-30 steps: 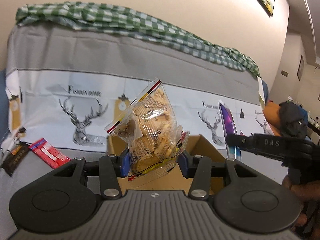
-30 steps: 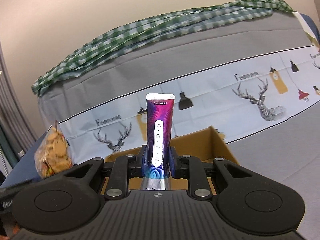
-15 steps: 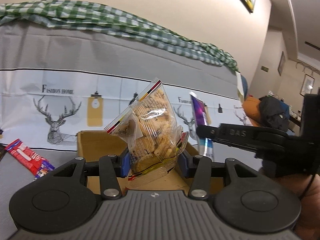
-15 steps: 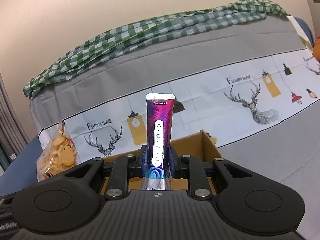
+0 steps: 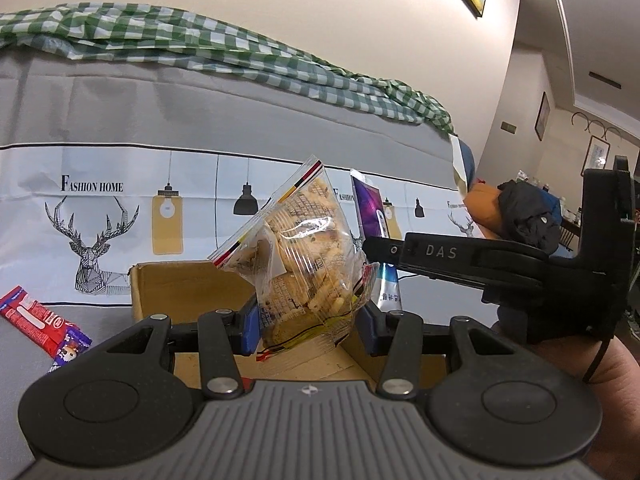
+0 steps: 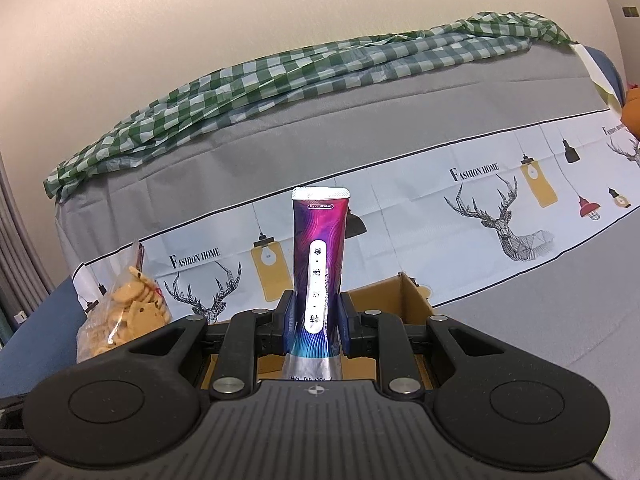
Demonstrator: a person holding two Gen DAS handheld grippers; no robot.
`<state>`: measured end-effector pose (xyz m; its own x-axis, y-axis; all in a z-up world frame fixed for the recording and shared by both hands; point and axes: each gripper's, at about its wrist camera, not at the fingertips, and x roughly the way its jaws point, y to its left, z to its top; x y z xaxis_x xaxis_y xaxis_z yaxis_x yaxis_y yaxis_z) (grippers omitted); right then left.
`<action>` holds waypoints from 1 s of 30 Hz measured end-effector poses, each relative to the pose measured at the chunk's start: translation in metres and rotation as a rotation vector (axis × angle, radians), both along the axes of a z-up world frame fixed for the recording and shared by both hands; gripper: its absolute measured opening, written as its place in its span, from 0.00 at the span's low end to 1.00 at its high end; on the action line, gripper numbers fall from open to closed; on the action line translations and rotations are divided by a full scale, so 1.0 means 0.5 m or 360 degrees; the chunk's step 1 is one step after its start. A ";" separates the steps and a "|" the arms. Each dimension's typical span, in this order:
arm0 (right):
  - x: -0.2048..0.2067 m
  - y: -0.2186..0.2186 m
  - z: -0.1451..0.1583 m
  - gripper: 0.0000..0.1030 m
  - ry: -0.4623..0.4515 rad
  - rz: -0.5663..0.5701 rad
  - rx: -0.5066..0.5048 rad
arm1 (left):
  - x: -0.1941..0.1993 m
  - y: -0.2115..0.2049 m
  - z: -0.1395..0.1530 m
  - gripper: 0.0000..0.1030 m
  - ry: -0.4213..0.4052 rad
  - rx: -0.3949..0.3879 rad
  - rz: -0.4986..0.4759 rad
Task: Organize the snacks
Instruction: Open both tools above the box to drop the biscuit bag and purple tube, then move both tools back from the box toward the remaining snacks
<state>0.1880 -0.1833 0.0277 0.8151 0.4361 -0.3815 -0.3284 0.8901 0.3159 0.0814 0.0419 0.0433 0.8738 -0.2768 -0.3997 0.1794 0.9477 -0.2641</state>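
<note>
My left gripper (image 5: pixel 307 326) is shut on a clear bag of biscuits (image 5: pixel 304 256), which it holds up above an open cardboard box (image 5: pixel 176 288). My right gripper (image 6: pixel 316 326) is shut on a tall purple snack pouch (image 6: pixel 320 256) that stands upright over the same box (image 6: pixel 412 296). In the left wrist view the right gripper's black body and the purple pouch (image 5: pixel 370 208) sit just right of the bag. In the right wrist view the biscuit bag (image 6: pixel 124 316) shows at the lower left.
A red snack packet (image 5: pixel 32 316) and a small purple wrapper (image 5: pixel 70 344) lie on the grey cover left of the box. Behind stands a sofa back with a deer-print cover (image 5: pixel 96 208) and a green checked cloth (image 5: pixel 240 56). A hand (image 5: pixel 612 380) is at the right.
The left wrist view has swung rightward, so the box and the red packet shifted left in it. The right gripper with its purple pouch now sits closer to the biscuit bag. Both grips are unchanged.
</note>
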 end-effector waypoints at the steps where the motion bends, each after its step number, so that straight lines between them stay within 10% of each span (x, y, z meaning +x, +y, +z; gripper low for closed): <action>1: 0.000 0.000 0.000 0.22 0.0000 -0.0001 0.0000 | 0.000 0.000 0.000 0.51 -0.0002 0.0001 -0.0002; 5: -0.001 0.001 -0.001 0.22 -0.0008 0.0002 -0.0001 | 0.002 -0.001 -0.001 0.51 0.0006 -0.0002 -0.0021; 8: 0.001 0.001 -0.004 0.26 0.0009 0.0006 0.0006 | 0.010 -0.002 -0.004 0.76 0.0041 0.0009 -0.0049; 14: 0.001 0.004 -0.003 0.56 0.0000 -0.0032 -0.0010 | 0.003 -0.004 -0.005 0.79 -0.0011 0.0086 -0.0014; 23: -0.001 0.040 -0.011 0.57 0.0009 -0.0037 -0.0048 | -0.005 0.030 -0.020 0.63 -0.0008 0.0252 0.0068; 30: -0.016 0.104 -0.007 0.56 -0.0031 -0.0014 -0.0029 | 0.000 0.134 -0.034 0.47 0.0203 0.0127 0.0237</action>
